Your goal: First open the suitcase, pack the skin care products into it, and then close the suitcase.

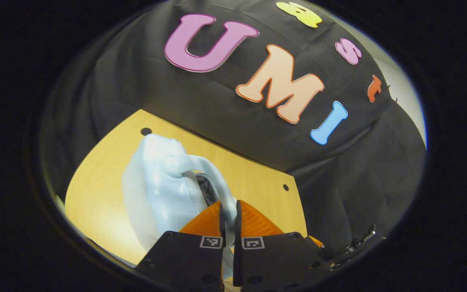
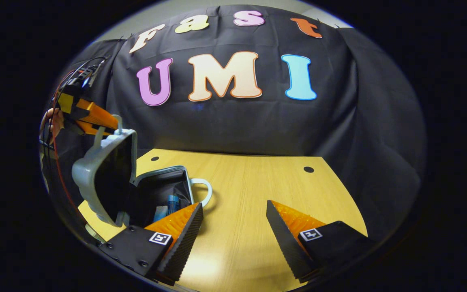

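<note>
Left claw [image 1: 230, 221]: fingers drawn together and clamped on the pale handle [image 1: 213, 174] of the suitcase lid [image 1: 156, 194]. In the left gripper view the handle loops up and away from the fingertips, with the lid's light shell just beyond and to the left of them. In the right gripper view this same claw [image 2: 110, 121] sits high at the far left, gripping the lid's handle at its top edge; a hand [image 2: 53, 121] shows behind it.

Suitcase [image 2: 164, 178]: open, resting on the wooden worktop [image 2: 249, 194], ahead and to the left of the right claw. Lid [image 2: 103, 174] raised and tilted, dark lining facing the right claw. Base lies flat, dark inside, a second pale handle [image 2: 203, 190] at its side nearest the right claw.

Skin care products [image 2: 168, 205]: blue items inside the base, just beyond the right claw's left finger [image 2: 181, 227]; their number and kind are hard to make out.

Right claw [image 2: 233, 227]: fingers wide apart, holding nothing, bare worktop between them.
</note>
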`<state>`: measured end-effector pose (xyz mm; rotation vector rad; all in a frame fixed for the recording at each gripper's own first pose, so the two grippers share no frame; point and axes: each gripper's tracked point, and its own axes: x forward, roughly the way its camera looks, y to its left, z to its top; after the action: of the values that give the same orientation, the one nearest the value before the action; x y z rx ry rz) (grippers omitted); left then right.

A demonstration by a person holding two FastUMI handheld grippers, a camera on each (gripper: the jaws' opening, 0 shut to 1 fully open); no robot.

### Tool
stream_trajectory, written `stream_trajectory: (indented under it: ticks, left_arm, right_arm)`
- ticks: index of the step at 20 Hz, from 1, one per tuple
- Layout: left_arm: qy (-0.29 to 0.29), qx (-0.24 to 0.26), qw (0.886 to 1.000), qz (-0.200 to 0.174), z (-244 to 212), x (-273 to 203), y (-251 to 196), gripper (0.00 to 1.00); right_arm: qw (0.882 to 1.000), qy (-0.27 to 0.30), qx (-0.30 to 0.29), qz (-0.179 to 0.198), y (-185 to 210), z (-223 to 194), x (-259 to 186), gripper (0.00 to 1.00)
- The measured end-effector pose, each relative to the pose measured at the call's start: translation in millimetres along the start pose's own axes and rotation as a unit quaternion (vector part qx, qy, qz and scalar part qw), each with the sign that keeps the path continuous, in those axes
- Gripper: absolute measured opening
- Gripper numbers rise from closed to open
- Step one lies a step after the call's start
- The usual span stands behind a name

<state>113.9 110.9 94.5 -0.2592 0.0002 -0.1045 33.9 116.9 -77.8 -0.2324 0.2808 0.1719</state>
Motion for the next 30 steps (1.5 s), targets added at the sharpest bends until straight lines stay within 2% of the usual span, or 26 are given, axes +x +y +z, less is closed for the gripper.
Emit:
stream_trajectory:
  ticks: [5,6,7,9,10,14,16,17,18,19,21,22,25,27,28,29,30]
  left_arm:
    - [0.051,0.011,0.999,-0.007,-26,71,-26,0.03]
    - [0.064,0.013,0.998,-0.005,-33,85,-31,0.03]
    - [0.079,0.016,0.997,-0.003,-41,96,-33,0.03]
    - [0.102,0.022,0.994,0.008,-56,121,-33,0.03]
    - [0.114,0.022,0.993,0.013,-63,132,-33,0.03]
    - [0.159,0.033,0.986,0.039,-91,173,-27,0.04]
    - [0.181,0.037,0.981,0.051,-103,186,-22,0.04]
    - [0.193,0.039,0.979,0.056,-111,191,-18,0.04]
    - [0.204,0.039,0.976,0.061,-119,197,-16,0.04]
    - [0.214,0.041,0.974,0.064,-126,200,-16,0.04]
    - [0.23,0.05,0.969,0.07,-132,205,-13,0.04]
    - [0.232,0.055,0.969,0.072,-133,207,-13,0.05]
    - [0.232,0.061,0.968,0.078,-133,207,-13,0.08]
    - [0.229,0.057,0.97,0.067,-131,197,-18,0.15]
    - [0.225,0.056,0.971,0.06,-128,188,-25,0.24]
    - [0.221,0.062,0.972,0.057,-127,180,-29,0.36]
    - [0.216,0.069,0.972,0.054,-128,178,-34,0.6]
  right_arm:
    - [1.0,-0.002,0.008,-0.015,-19,8,-6,0.94]
    - [1.0,-0.003,0.01,-0.018,-22,10,-6,0.99]
    - [1.0,-0.002,0.013,-0.019,-24,10,-6,0.95]
    - [1.0,0.0,0.022,-0.023,-27,11,-7,0.95]
    - [0.999,0.002,0.025,-0.026,-28,10,-8,0.98]
    - [0.999,0.009,0.037,-0.036,-31,4,-16,0.95]
    - [0.998,0.013,0.046,-0.041,-33,-1,-18,0.95]
    - [0.998,0.015,0.05,-0.045,-35,-3,-20,0.99]
    - [0.997,0.016,0.053,-0.049,-37,-4,-23,0.95]
    - [0.997,0.015,0.054,-0.053,-39,-6,-26,0.99]
    - [0.996,0.016,0.056,-0.061,-44,-8,-32,0.98]
    - [0.996,0.016,0.059,-0.063,-46,-9,-33,0.94]
    - [0.995,0.012,0.069,-0.064,-49,-8,-36,0.98]
    - [0.996,0.007,0.07,-0.063,-49,-7,-38,0.95]
    - [0.996,0.005,0.07,-0.063,-50,-6,-38,0.95]
    - [0.996,0.001,0.069,-0.061,-50,-4,-39,0.95]
    - [0.996,-0.003,0.07,-0.058,-50,-1,-39,0.95]
